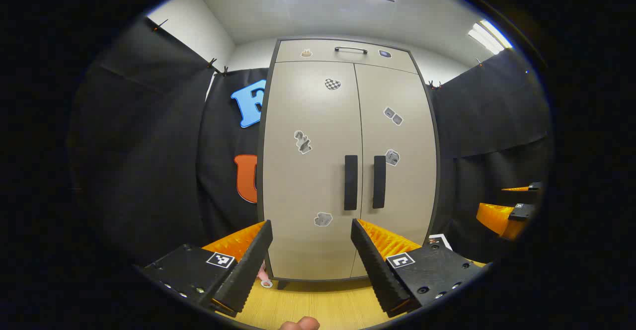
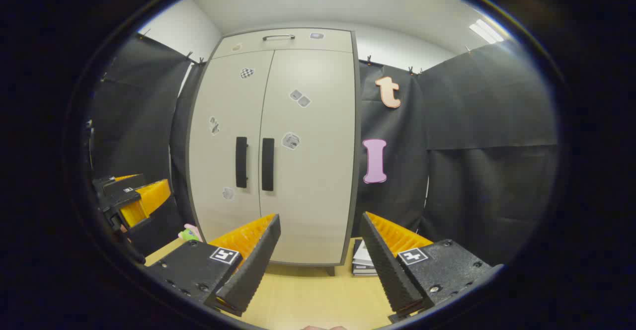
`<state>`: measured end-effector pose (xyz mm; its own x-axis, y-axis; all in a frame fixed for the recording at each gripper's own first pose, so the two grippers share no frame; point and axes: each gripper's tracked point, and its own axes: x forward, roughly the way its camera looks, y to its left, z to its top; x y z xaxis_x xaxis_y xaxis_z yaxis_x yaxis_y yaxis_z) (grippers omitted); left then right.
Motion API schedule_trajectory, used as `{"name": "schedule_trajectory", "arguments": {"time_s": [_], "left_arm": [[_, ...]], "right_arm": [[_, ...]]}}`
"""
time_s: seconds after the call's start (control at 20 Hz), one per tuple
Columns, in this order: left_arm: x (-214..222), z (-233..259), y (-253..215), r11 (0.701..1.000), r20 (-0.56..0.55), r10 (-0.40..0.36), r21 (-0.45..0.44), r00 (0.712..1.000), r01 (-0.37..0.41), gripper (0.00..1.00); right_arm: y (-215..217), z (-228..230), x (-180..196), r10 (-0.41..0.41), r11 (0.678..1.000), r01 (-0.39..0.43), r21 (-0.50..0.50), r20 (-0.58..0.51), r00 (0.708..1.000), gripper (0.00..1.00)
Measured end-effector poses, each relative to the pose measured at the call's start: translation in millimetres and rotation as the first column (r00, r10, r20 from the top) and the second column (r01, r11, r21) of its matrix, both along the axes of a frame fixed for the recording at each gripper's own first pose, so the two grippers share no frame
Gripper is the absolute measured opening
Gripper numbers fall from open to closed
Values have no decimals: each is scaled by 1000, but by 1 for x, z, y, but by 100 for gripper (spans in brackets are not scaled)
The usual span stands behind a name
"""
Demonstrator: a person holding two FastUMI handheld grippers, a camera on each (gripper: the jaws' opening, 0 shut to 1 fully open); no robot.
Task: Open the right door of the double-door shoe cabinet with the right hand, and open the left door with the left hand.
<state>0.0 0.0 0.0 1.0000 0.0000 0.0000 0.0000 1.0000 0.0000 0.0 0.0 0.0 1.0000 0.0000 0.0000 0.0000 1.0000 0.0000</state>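
A beige double-door shoe cabinet [image 1: 348, 136] [image 2: 278, 136] stands on a wooden floor with both doors closed. Two dark vertical handles sit side by side at the centre seam: the left door handle [image 1: 351, 182] [image 2: 241, 162] and the right door handle [image 1: 379, 182] [image 2: 268, 164]. My left gripper [image 1: 312, 230] is open, some way in front of the left door and below the handles. My right gripper [image 2: 320, 223] is open too, facing the right door's lower right part, apart from it. The right gripper also appears at the edge of the left gripper view [image 1: 507, 213], and the left gripper in the right gripper view [image 2: 129, 196].
A drawer with a slim handle [image 1: 351, 49] tops the cabinet. Stickers dot the doors. Black cloth walls close in on both sides. A stack of booklets [image 2: 362, 263] lies on the floor right of the cabinet, and a small pink-green toy [image 2: 189, 231] at its left.
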Motion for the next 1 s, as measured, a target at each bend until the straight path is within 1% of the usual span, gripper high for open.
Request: {"name": "schedule_trajectory", "arguments": {"time_s": [0.2,0.35,0.55,0.85,1.0], "left_arm": [[-1,-2,1,1000,-3,-5,-5,1000,5,95],[-1,-6,0,1000,-12,-6,-11,1000,6,95],[-1,-3,3,1000,-4,2,4,1000,-2,95],[-1,-3,1,1000,-4,0,-7,1000,0,95],[-2,-5,0,1000,-7,-2,-4,1000,2,95]], "right_arm": [[1,-3,0,-1,1000,1,18,-3,1000,100],[0,-3,0,-8,1000,8,14,-3,1000,100],[4,-4,1,-3,1000,3,19,-5,1000,100],[3,-6,-4,-9,1000,9,6,-6,1000,100],[2,-7,-6,-14,1000,14,19,-6,1000,100]]}}
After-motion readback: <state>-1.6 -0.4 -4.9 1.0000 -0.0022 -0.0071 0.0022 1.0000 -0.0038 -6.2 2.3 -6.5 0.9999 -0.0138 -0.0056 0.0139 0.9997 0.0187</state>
